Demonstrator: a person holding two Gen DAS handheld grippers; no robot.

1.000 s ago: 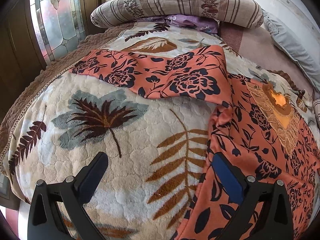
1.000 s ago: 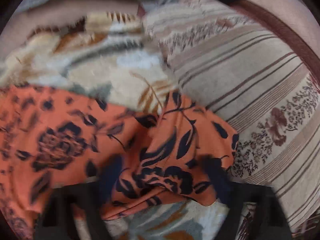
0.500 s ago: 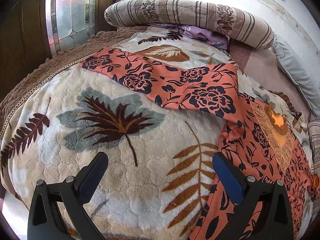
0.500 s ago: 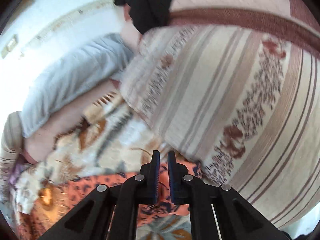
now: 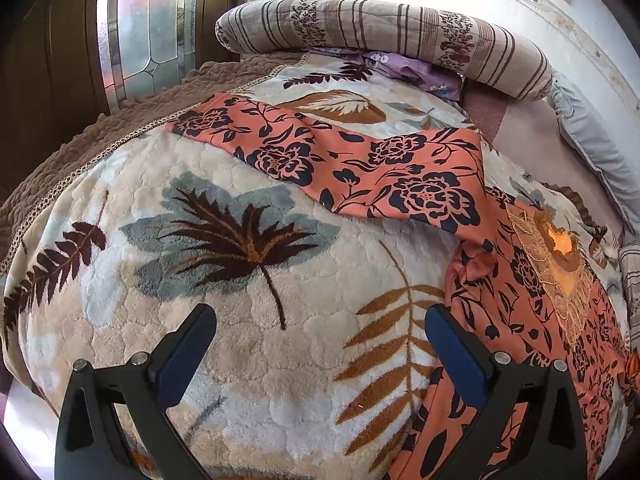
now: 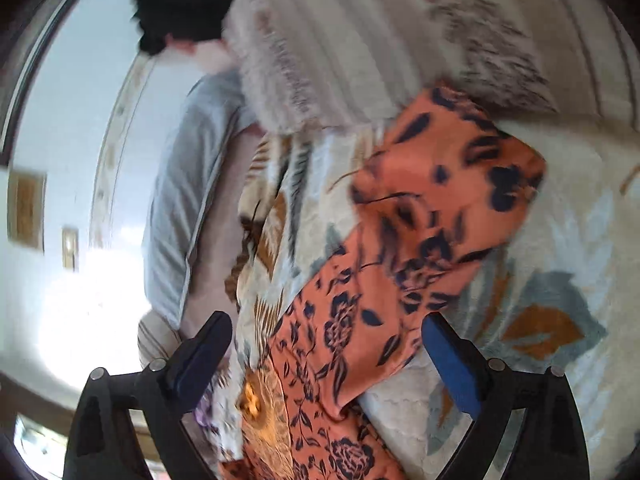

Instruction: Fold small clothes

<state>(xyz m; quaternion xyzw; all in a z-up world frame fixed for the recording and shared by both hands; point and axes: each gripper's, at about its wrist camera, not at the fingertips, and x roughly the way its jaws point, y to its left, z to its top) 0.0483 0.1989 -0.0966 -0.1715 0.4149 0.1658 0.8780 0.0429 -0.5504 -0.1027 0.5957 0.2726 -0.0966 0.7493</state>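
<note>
the bed point(image 5: 248, 360) fills both views, a plush leaf-print blanket over it, striped bolster point(image 5: 384, 32) along the far edge. spread across it lies the orange floral garment point(image 5: 532, 304), body running down the right of the left wrist view with its gold embroidered neckline point(image 5: 556, 264) showing, and one long sleeve point(image 5: 328, 152) stretched flat toward the window side.

now the change: a second ago the right tongs point(image 6: 326, 350) had a bunch of that orange cloth between them, half a second ago they were pinched nearly together, and right now they are springing apart, jaws opening wide with nothing pressed between the pads. the cloth sits below and beyond them, not gripped. the other sleeve point(image 6: 448, 184) rests folded back across itself near the bolster, its end doubled over. the view is smeared and tipped over, so that hand is swinging round fast.

left tongs point(image 5: 320, 348), wide and empty, hanging over bare blanket just beside the garment's side edge. they've drifted only slightly; the long sleeve looks the same as before.

so, my read: one sleeve has been laid in and let go, that's the first fold placed. the far sleeve on the window side is still out flat, and the body is unfolded, so plenty left. the released fold looks a bit rumpled and may want smoothing.
</note>
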